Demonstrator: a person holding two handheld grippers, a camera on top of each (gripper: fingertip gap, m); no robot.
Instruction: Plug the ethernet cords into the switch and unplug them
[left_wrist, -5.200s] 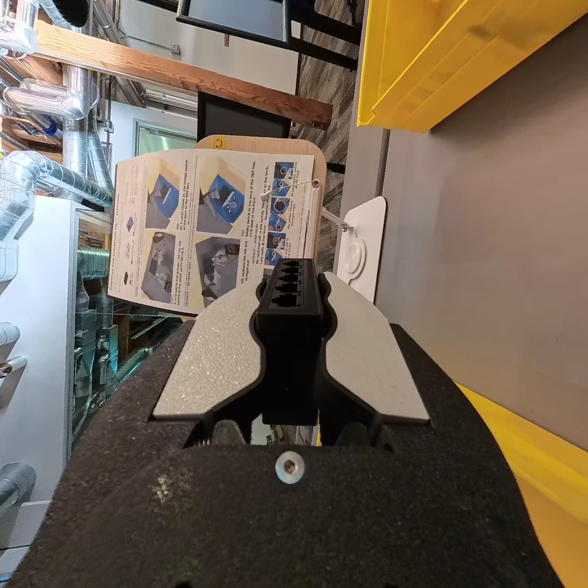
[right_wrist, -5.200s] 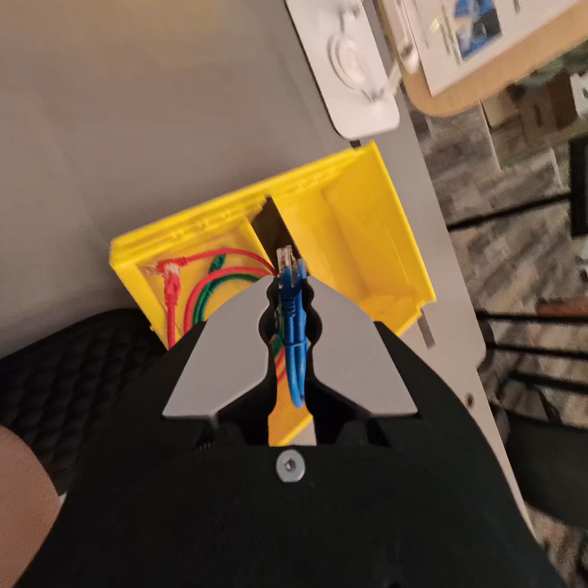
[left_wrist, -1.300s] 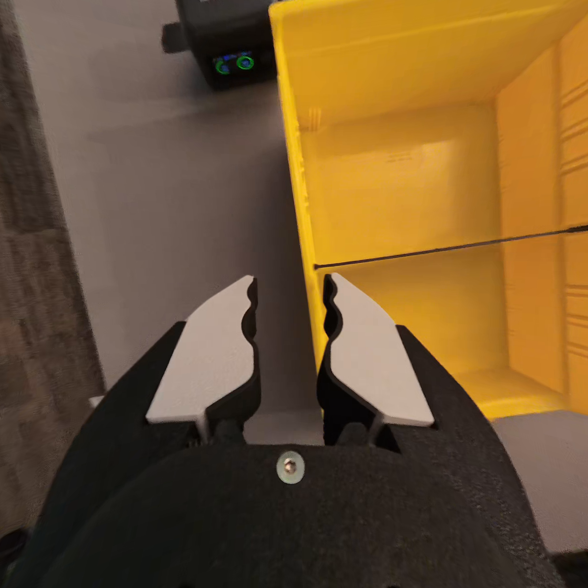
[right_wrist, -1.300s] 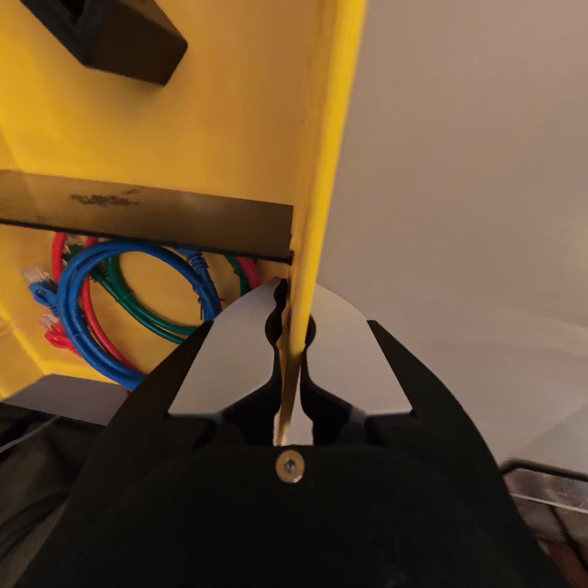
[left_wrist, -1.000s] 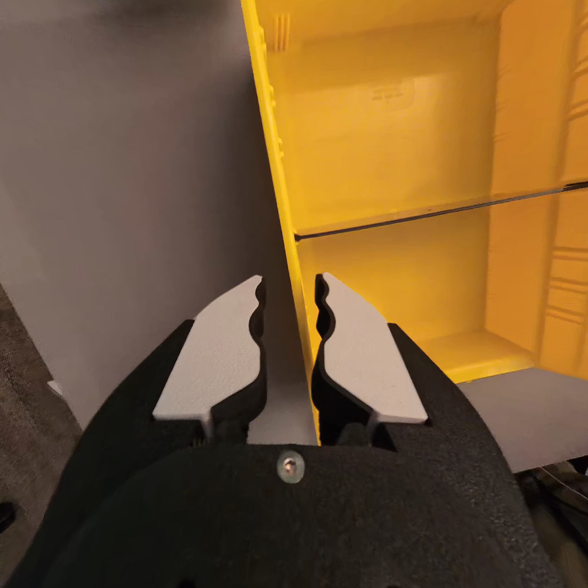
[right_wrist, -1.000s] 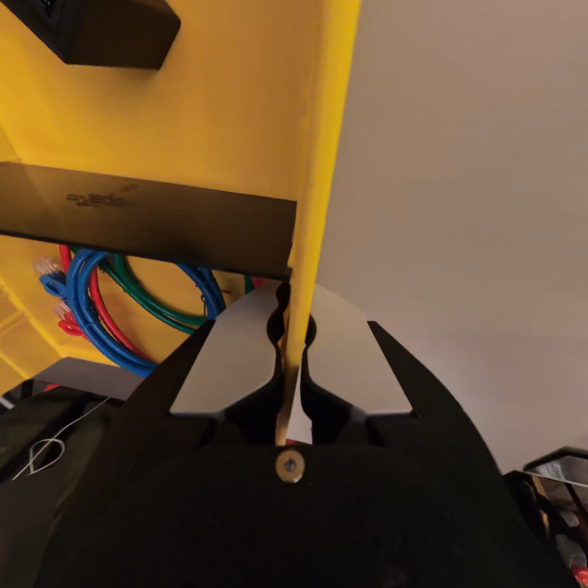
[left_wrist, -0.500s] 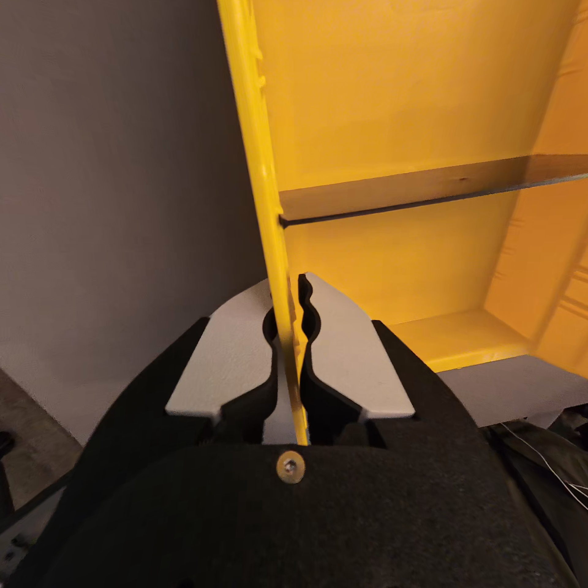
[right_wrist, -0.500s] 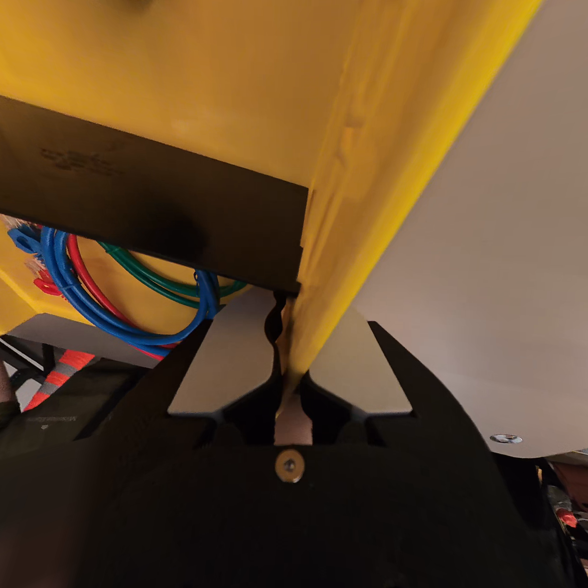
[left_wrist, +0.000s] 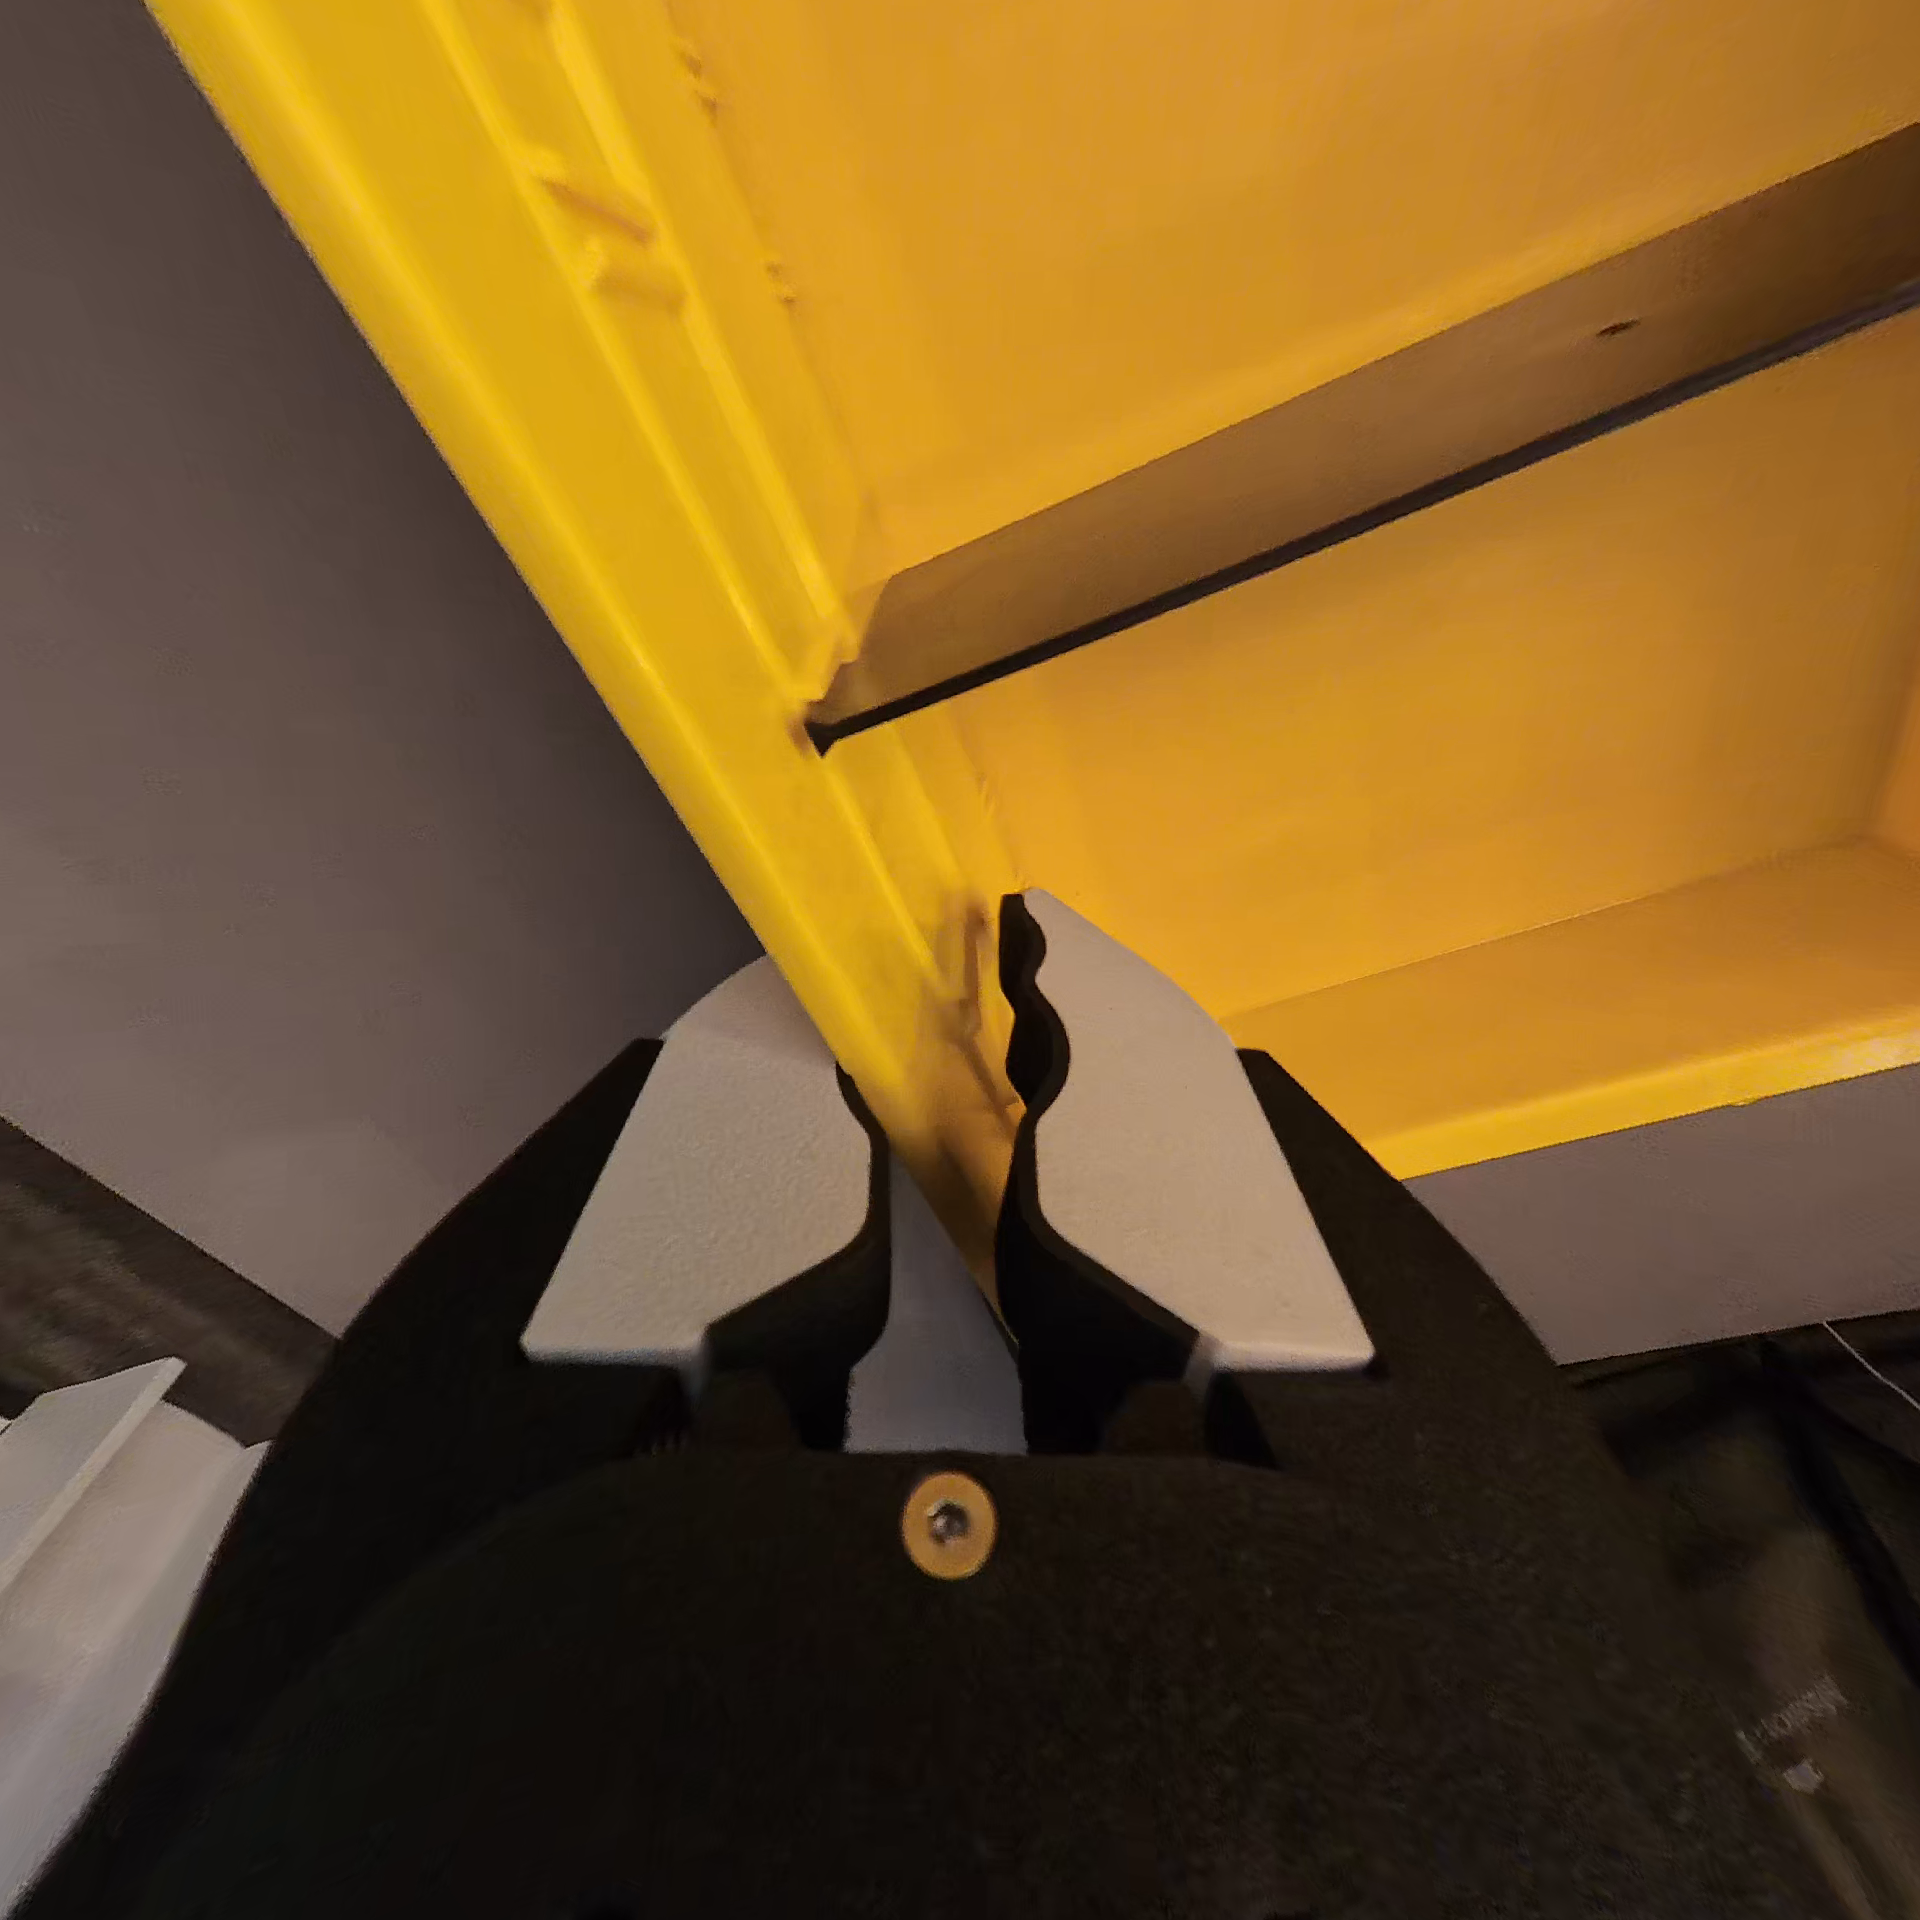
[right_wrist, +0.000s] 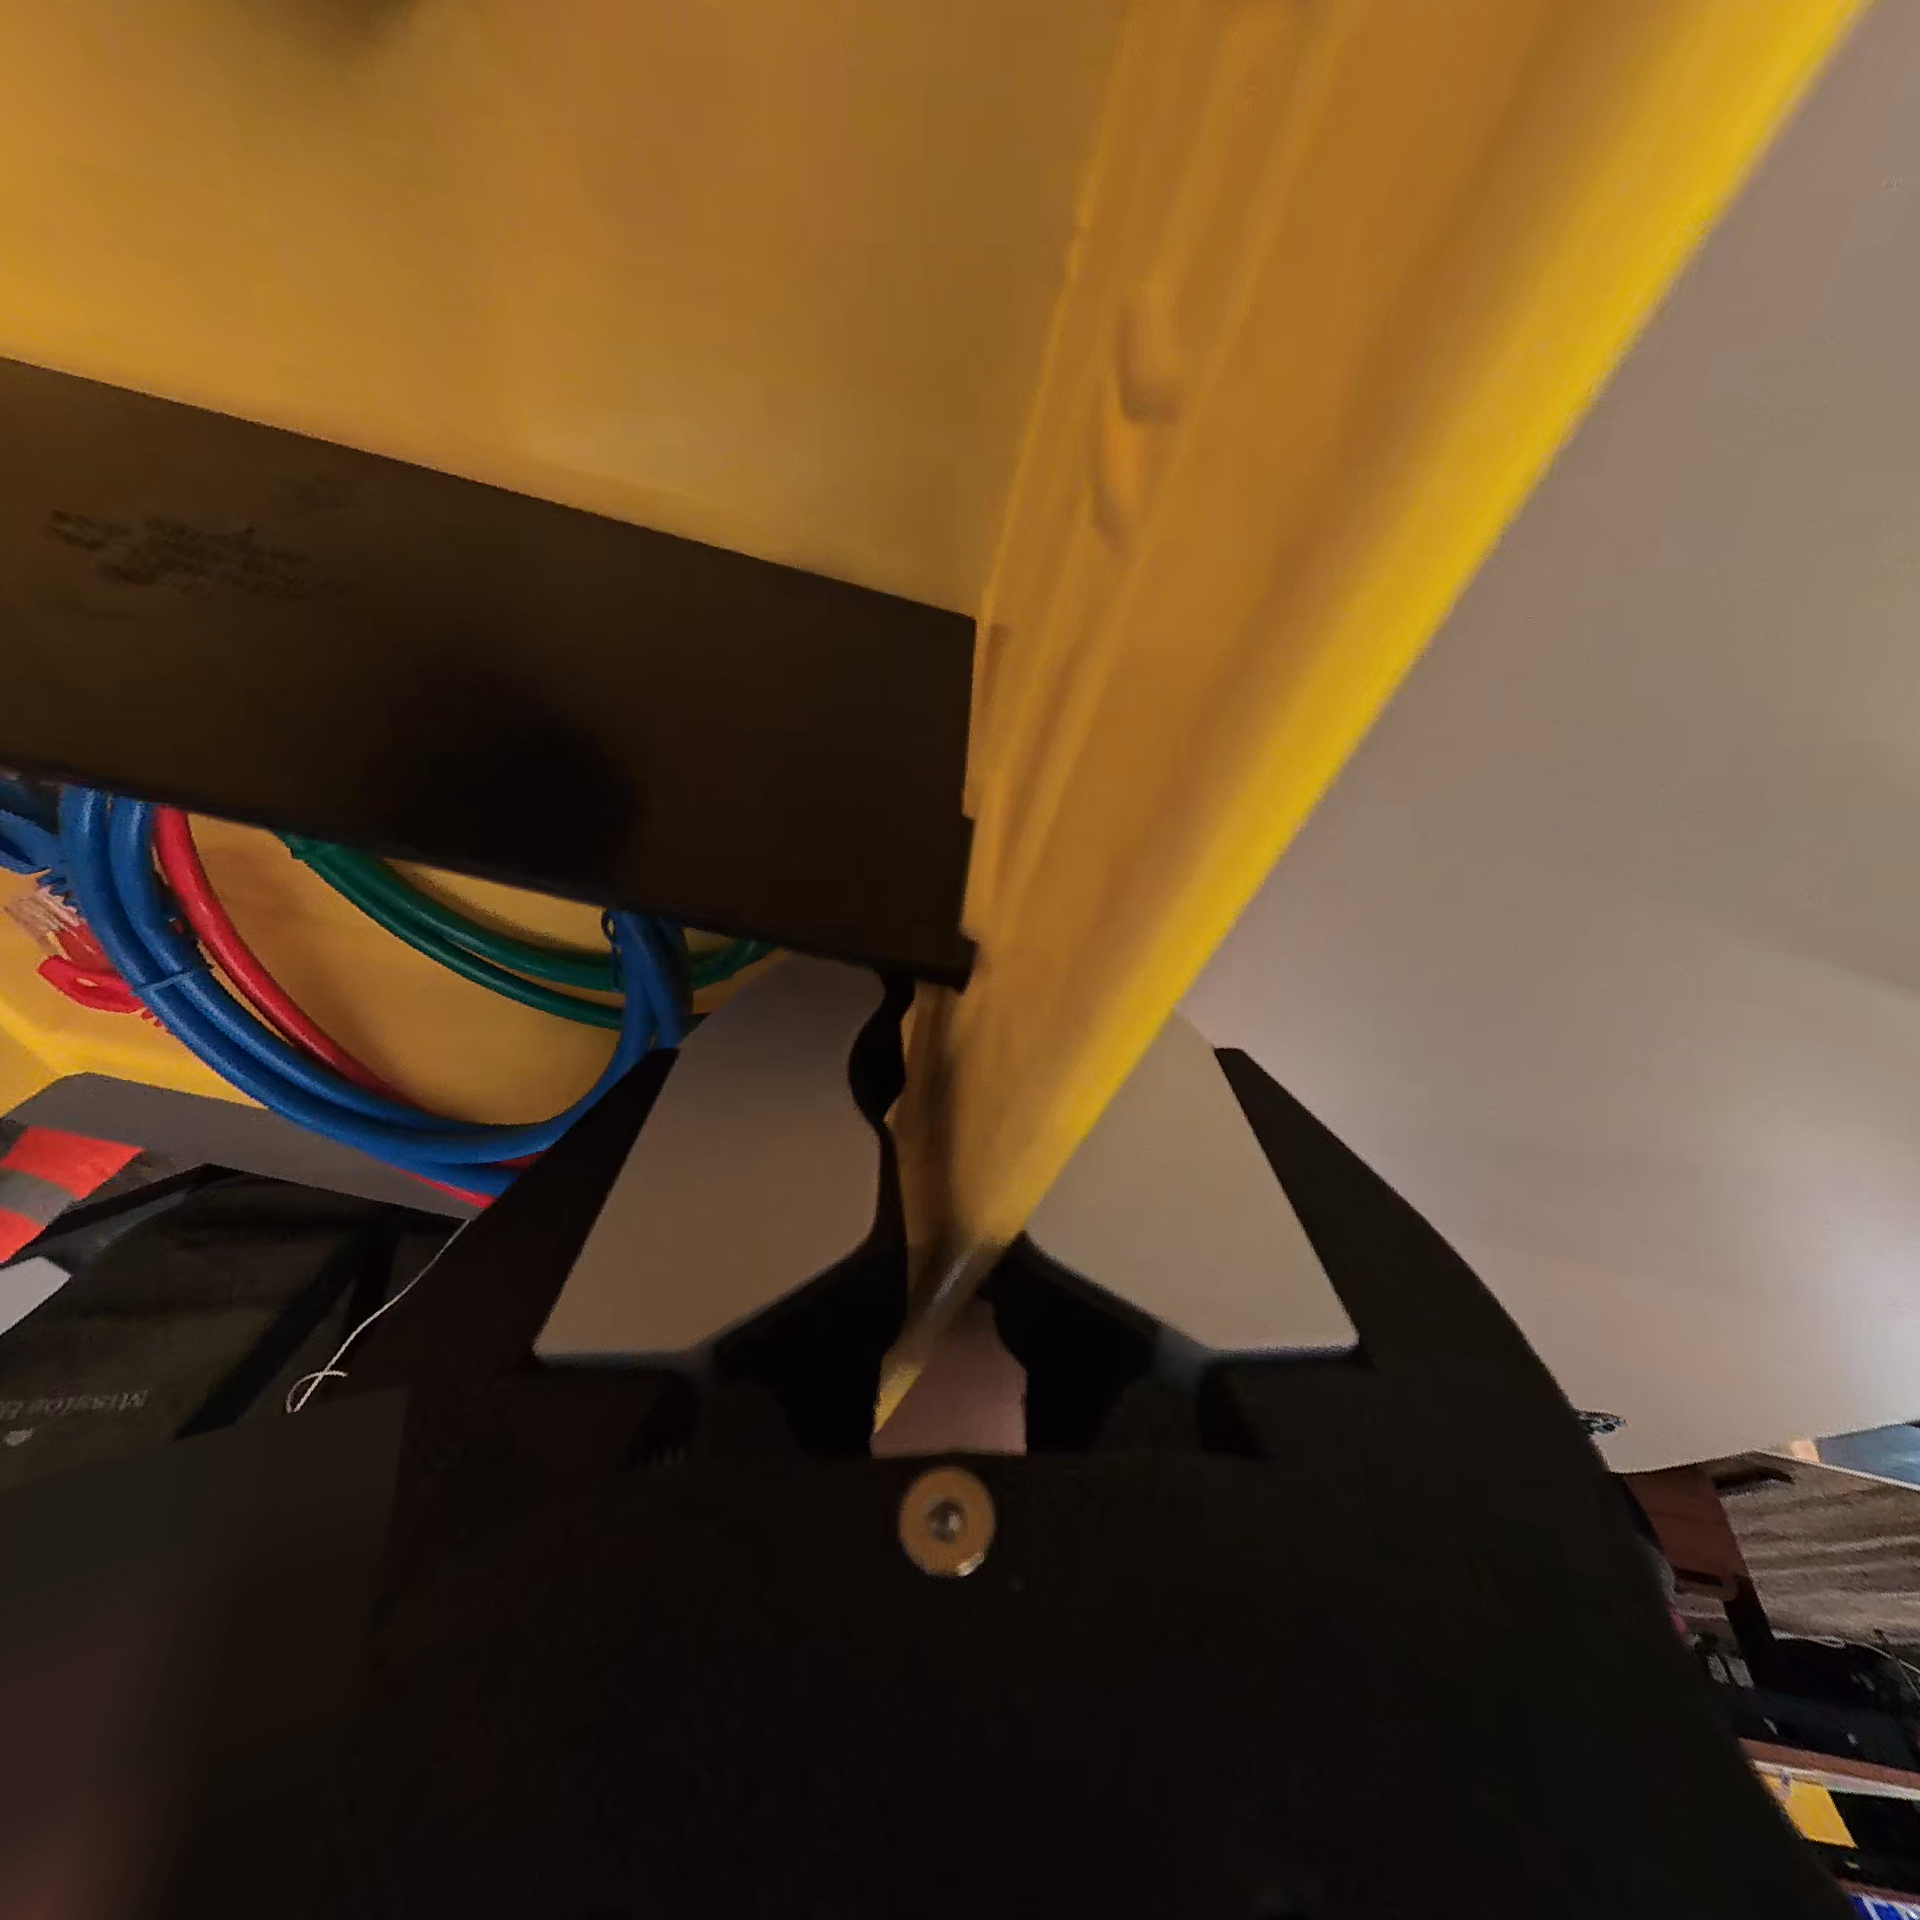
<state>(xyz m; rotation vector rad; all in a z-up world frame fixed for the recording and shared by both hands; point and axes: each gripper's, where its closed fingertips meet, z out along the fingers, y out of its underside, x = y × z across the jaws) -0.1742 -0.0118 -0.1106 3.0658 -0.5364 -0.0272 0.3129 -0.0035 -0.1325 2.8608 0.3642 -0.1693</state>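
Your left claw is clenched on the side wall of a yellow bin, and your right claw is clenched on a yellow bin wall too; whether it is the same bin, the 2 views do not settle. The ethernet cords, blue, red and green, lie coiled inside the bin, just past its black divider on the side nearer your right claw. The switch is not in view in either picture.

The walls look thin and slick, and each claw bites only a narrow strip of rim. If you tilt the bin further, I judge the cords could slide out over the low edge. An uneven pull between the 2 claws could twist the wall out of 1 grip and drop the bin on the grey tabletop.
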